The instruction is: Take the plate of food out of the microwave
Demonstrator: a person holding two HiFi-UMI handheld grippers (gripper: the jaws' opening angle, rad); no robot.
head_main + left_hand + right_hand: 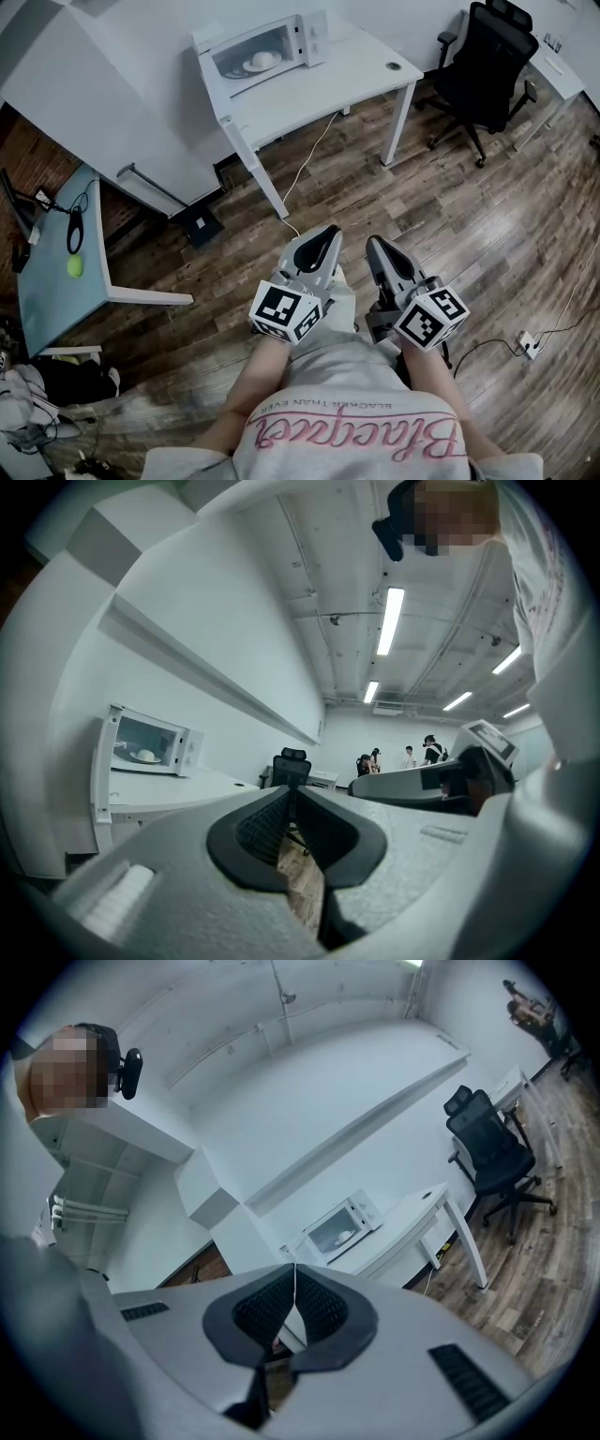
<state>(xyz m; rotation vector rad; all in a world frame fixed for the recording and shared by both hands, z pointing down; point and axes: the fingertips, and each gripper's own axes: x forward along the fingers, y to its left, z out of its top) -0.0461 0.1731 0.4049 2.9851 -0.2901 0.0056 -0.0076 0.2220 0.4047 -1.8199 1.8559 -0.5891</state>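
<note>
Standing far off, a white table (319, 84) is seen bearing the open microwave (314, 37). The left gripper (328, 232) and right gripper (375, 244) are held near, both clenched on nothing. The plate of food (262, 62) is seen inside the microwave.

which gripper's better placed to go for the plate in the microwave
Left, marginally. The microwave with the plate sits ahead to the left, nearer the left gripper than the right gripper. Both are shut, empty and far off.
</note>
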